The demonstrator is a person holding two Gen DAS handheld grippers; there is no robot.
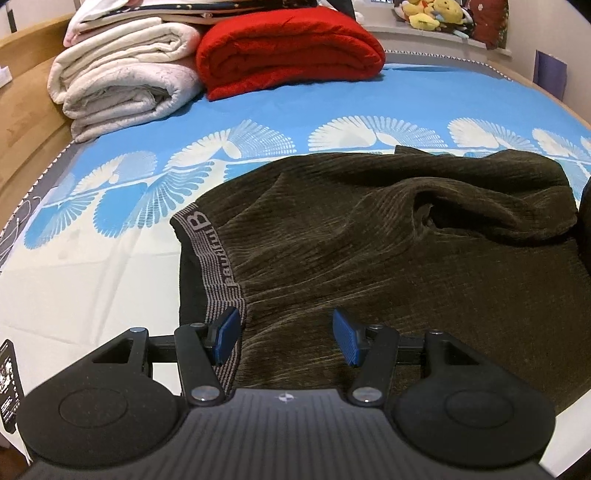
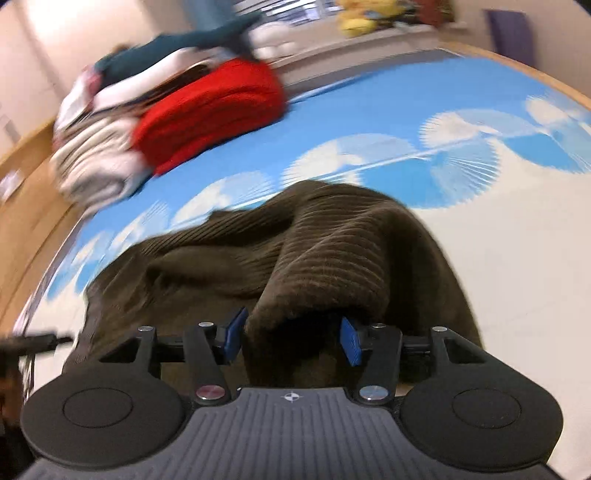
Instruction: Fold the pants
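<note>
The pants (image 1: pixel 388 251), dark olive-brown ribbed corduroy, lie crumpled on the bed (image 1: pixel 258 96), which is covered by a sheet printed in blue and white fan shapes. The grey striped waistband (image 1: pixel 212 273), bearing lettering, runs along the left edge of the pants as the left wrist view shows it. The fabric is rumpled, with a deep fold on the side of the pants away from the waistband.

The left gripper (image 1: pixel 286 338) hangs over the pants at the waistband end. Its jaws stand apart with blue pads; one pad sits over the waistband stripe, the other over the ribbed cloth. Nothing is pinched between them; the cloth lies flat beneath.

The right gripper (image 2: pixel 291 338) is at the opposite end of the pants (image 2: pixel 314 251). A raised hump of the cloth stands between its jaws. The jaws are parted; whether the pads press the cloth cannot be told, as the right wrist view is blurred.

Beyond the pants, toward the head of the bed, a folded red blanket (image 1: pixel 291 51) rests on the sheet, with a stack of folded white quilts (image 1: pixel 122 81) just beside it. Yellow plush toys (image 1: pixel 432 14) sit on a ledge behind the red blanket. A wooden bed frame (image 1: pixel 22 122) runs along the quilt side.
</note>
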